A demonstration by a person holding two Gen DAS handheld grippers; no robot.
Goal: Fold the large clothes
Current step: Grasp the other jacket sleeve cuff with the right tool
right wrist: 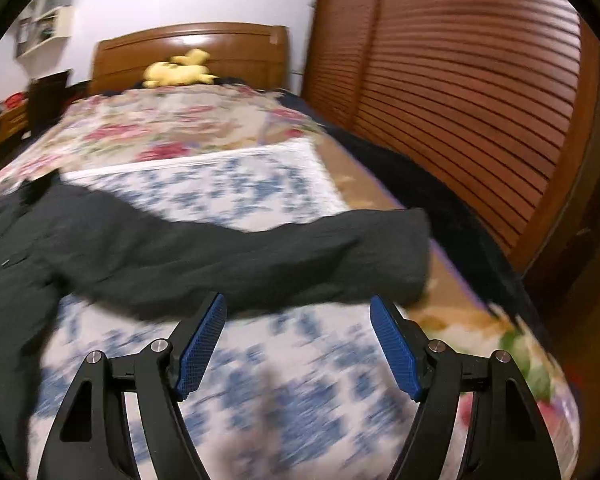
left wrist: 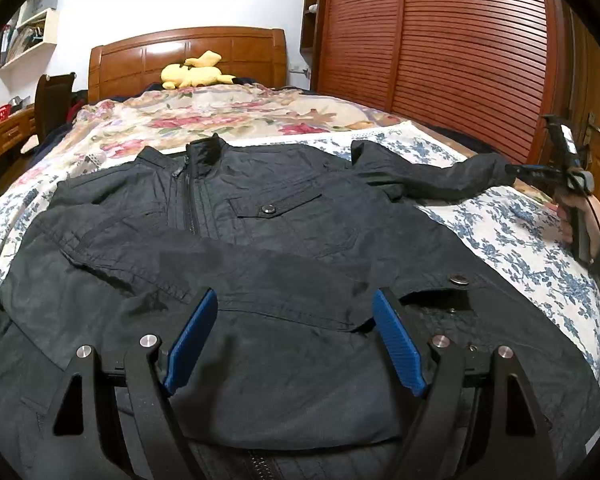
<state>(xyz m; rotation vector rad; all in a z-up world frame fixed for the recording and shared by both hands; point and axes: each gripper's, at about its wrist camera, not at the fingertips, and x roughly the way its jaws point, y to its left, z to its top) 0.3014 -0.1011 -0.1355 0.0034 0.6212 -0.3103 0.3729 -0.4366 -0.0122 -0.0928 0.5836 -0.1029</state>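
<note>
A black zip jacket [left wrist: 260, 240] lies front up on the bed, collar toward the headboard. One sleeve is folded across its lower front. The other sleeve [left wrist: 440, 178] stretches out to the right. My left gripper [left wrist: 294, 300] is open and empty just above the folded sleeve. My right gripper [right wrist: 298, 304] is open and empty, right at the near edge of the outstretched sleeve's cuff end [right wrist: 340, 256]. That view is motion-blurred. The right gripper also shows in the left wrist view [left wrist: 516, 170], at the sleeve's cuff, held by a hand.
The bed has a blue-flowered sheet [left wrist: 520, 232] and a red-flowered quilt [left wrist: 204, 120] behind it. A yellow plush toy [left wrist: 196, 72] lies by the wooden headboard [left wrist: 188, 54]. A slatted wooden wardrobe [left wrist: 460, 52] stands to the right, a desk and chair [left wrist: 50, 100] to the left.
</note>
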